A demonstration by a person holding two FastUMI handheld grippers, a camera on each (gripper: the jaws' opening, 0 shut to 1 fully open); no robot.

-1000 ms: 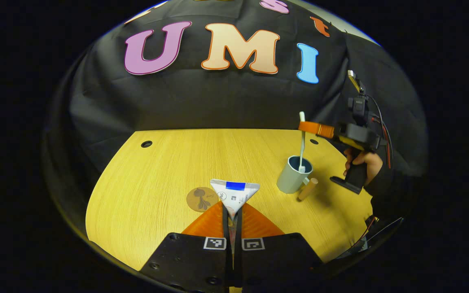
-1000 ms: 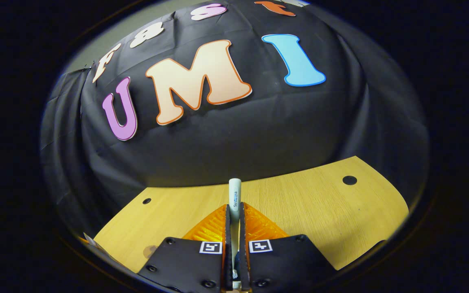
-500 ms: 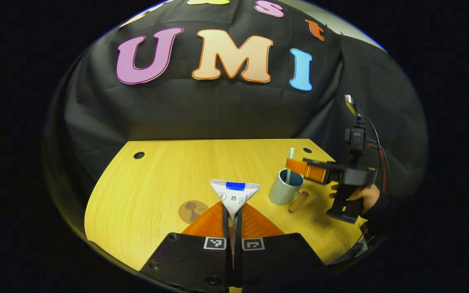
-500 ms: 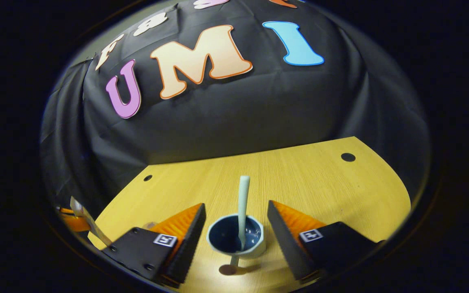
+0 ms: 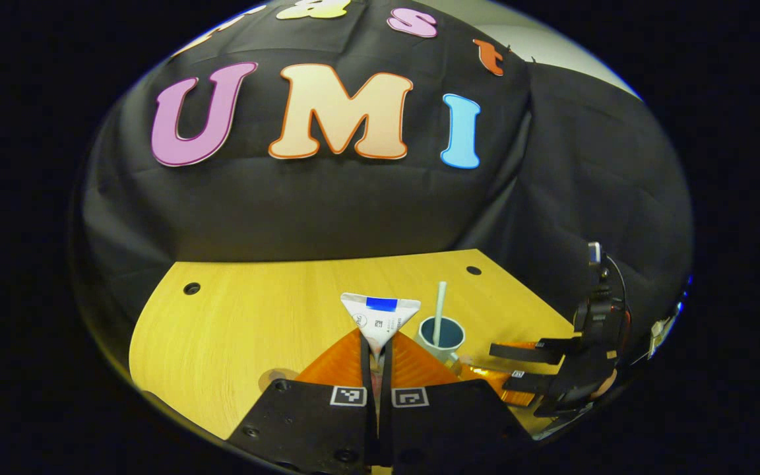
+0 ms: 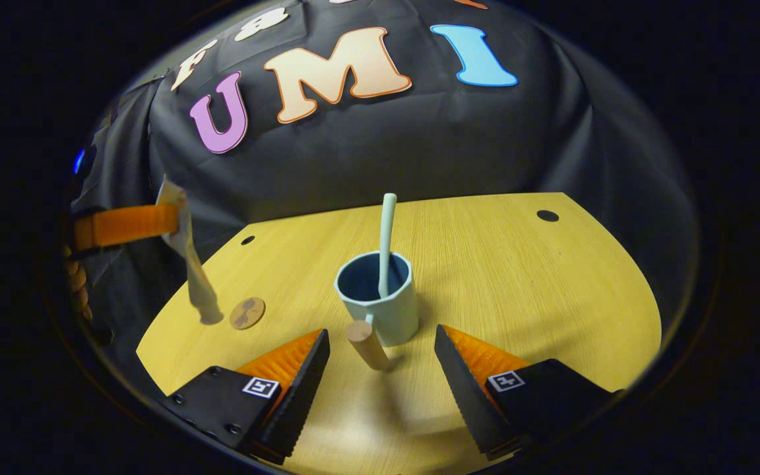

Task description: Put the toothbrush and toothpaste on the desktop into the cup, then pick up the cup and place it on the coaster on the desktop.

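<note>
Black cloth wall point(image 5: 327, 198) behind a pale wooden desk point(image 6: 485, 264) (round holes near corners).

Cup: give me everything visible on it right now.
The cup is a pale blue-green faceted mug with a dark blue inside and a round wooden peg handle pointing toward the right tongs. It stands upright on the wooden desktop, not on the coaster. The toothbrush stands in it, leaning on the rim. The open right tongs straddle the handle without touching it.
</note>
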